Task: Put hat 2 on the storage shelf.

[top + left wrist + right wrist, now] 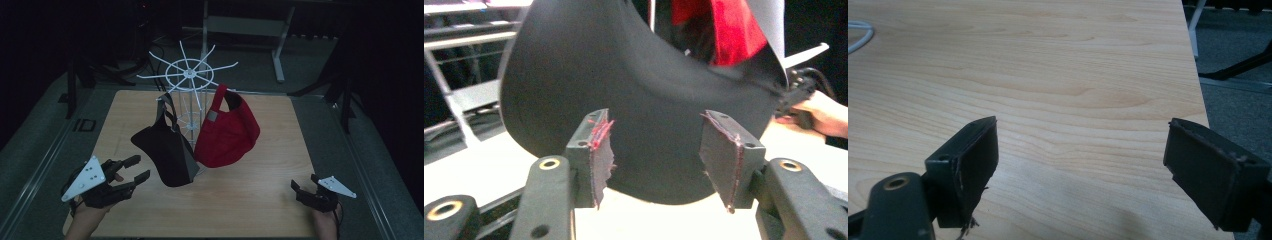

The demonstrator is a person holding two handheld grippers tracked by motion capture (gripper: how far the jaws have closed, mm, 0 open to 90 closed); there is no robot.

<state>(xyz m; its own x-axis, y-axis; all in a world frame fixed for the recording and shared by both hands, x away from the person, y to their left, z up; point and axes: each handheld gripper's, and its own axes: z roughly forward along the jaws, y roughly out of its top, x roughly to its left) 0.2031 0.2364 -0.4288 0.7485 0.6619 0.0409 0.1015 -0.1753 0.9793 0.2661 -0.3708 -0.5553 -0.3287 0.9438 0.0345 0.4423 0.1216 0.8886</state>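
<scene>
Nearby, black cap (165,150) on white rack (187,75)

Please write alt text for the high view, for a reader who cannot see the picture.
A black cap and a red cap hang on a white wire rack standing on a wooden table. At the near edge, the left claw is open and points at the black cap; the right claw is open over bare wood.

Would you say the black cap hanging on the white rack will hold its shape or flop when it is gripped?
The black cap probably flops: its crown sags below the white rack. Its curved brim likely stays stiffer. Hanging freely, it may swing if pushed by the left gripper.
</scene>
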